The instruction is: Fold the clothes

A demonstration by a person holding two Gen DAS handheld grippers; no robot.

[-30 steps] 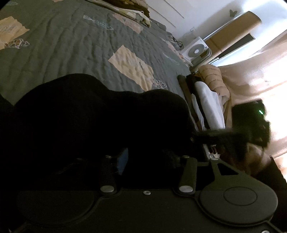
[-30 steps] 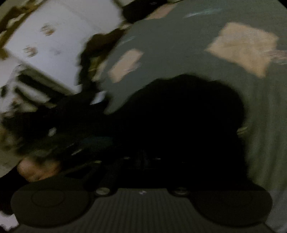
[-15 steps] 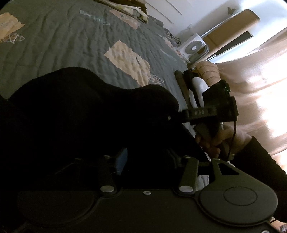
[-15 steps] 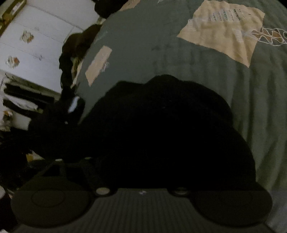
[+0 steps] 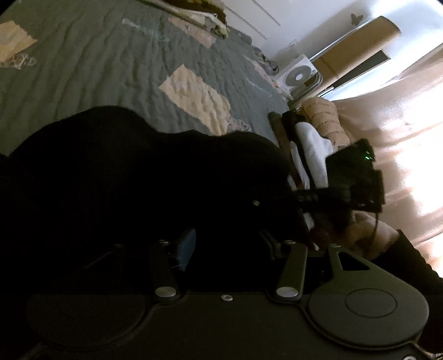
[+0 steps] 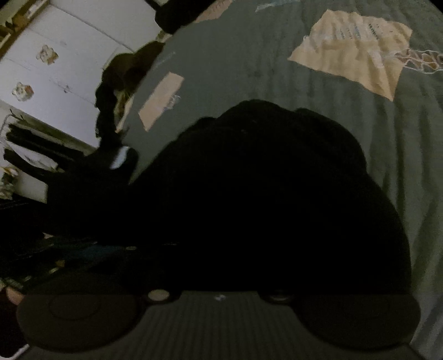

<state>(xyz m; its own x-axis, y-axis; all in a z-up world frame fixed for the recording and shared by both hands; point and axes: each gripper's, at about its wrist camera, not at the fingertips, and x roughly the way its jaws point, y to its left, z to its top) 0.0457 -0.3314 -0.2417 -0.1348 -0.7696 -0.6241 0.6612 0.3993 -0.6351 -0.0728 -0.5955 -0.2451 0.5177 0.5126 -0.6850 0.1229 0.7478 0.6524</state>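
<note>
Closing on the black fabric garment [image 6: 263, 199] heaped on the grey-green quilted bedspread [image 6: 277, 61], the right gripper [image 5: 318, 198] has dropped to regrasp for folding, while the left gripper [image 5: 229, 246] shows no readable grip.

A bed [image 5: 91, 72] covered by a grey-green quilted spread with beige patches carries everything. A black garment [image 5: 133, 177] lies heaped on its near part, and folded pale bedding [image 5: 193, 11] lies at the far edge.
</note>
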